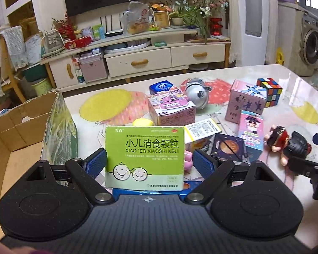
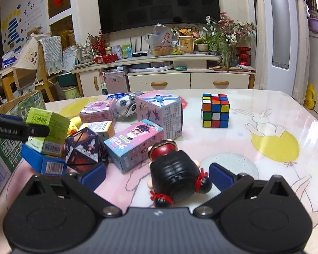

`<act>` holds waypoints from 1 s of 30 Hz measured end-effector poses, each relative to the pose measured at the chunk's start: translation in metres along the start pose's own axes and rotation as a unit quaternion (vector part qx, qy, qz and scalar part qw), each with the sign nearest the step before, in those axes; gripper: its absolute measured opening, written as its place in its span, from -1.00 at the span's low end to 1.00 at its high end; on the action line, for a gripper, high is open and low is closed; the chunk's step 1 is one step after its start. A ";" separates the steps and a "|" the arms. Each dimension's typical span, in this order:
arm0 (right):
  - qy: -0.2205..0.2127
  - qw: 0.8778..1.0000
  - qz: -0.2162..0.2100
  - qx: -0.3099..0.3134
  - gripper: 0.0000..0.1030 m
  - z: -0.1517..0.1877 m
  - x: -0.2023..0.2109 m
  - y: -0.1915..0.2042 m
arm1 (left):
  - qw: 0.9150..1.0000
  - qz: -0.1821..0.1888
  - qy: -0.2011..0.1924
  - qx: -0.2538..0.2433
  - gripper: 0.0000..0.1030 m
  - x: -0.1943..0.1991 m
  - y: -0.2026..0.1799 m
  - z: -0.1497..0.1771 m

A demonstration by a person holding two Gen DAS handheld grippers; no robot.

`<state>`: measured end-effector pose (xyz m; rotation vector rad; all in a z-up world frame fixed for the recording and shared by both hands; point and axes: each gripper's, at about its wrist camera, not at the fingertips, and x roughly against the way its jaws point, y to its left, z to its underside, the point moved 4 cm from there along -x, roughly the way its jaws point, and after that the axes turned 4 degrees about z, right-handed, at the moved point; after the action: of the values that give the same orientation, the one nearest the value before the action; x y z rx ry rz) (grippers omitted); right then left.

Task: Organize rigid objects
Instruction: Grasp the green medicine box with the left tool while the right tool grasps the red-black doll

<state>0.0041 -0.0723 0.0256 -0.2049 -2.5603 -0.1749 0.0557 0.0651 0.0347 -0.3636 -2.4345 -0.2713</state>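
Note:
A green medicine box [image 1: 144, 156] stands between the fingers of my left gripper [image 1: 149, 163]; the jaws are open, the left pad near its edge, the right pad apart from it. It rests on a blue box [image 2: 43, 164] and also shows in the right wrist view [image 2: 47, 130]. My right gripper [image 2: 158, 174] is open around a black and red doll [image 2: 176, 173] lying on the table. Its pads do not touch the doll. The doll also shows in the left wrist view [image 1: 286, 146].
An open cardboard box [image 1: 25, 127] stands at the table's left. Pink boxes [image 1: 171, 110] [image 2: 159, 112], a silver toy [image 1: 198, 94], a Rubik's cube [image 2: 215, 110], a dark faceted box [image 2: 84, 148] and a blue-pink box [image 2: 133, 146] crowd the table [image 2: 275, 169].

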 end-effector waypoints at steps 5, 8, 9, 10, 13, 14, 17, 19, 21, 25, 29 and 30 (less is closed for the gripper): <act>0.012 1.000 -0.004 -0.006 0.99 0.000 -0.008 -0.001 | 1.000 -0.007 0.008 0.004 1.00 -0.012 0.002 -0.010; 0.014 1.000 -0.003 0.005 0.99 -0.001 -0.012 0.000 | 1.000 -0.017 0.012 0.009 1.00 -0.018 0.003 -0.012; 0.017 1.000 -0.003 0.007 0.99 -0.001 -0.014 0.000 | 1.000 -0.023 0.013 0.008 1.00 -0.019 0.004 -0.012; 0.019 1.000 -0.003 0.010 0.99 -0.001 -0.016 -0.001 | 0.999 -0.029 0.013 0.005 1.00 -0.020 0.004 -0.012; 0.022 1.000 -0.001 0.011 0.99 -0.001 -0.022 -0.002 | 0.999 -0.037 0.007 0.000 1.00 -0.020 0.003 -0.013; 0.023 1.000 0.000 0.011 0.99 -0.001 -0.023 -0.003 | 0.999 -0.040 0.005 0.000 1.00 -0.020 0.003 -0.013; 0.024 1.000 0.003 0.018 0.99 -0.002 -0.028 -0.003 | 0.999 -0.054 0.006 0.001 1.00 -0.022 0.003 -0.012; 0.024 0.999 0.011 0.029 0.98 -0.002 -0.031 -0.002 | 0.998 -0.059 0.007 0.007 1.00 -0.022 0.006 -0.010; 0.019 0.999 0.023 0.043 0.93 -0.003 -0.034 -0.001 | 0.998 -0.059 0.014 0.017 1.00 -0.022 0.008 -0.008; 0.022 0.998 0.026 0.048 0.75 -0.004 -0.038 -0.002 | 0.998 -0.052 0.024 0.022 1.00 -0.022 0.006 -0.003; 0.024 0.998 0.024 0.052 0.75 -0.005 -0.038 -0.004 | 0.997 -0.058 0.024 0.051 1.00 -0.021 0.006 -0.002; 0.024 0.998 0.023 0.051 0.76 -0.005 -0.038 -0.005 | 0.996 -0.063 0.017 0.058 1.00 -0.020 0.005 -0.003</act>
<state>0.0373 -0.0821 0.0086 -0.2191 -2.5073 -0.0316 0.0742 0.0654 0.0244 -0.1543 -2.4292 -0.1882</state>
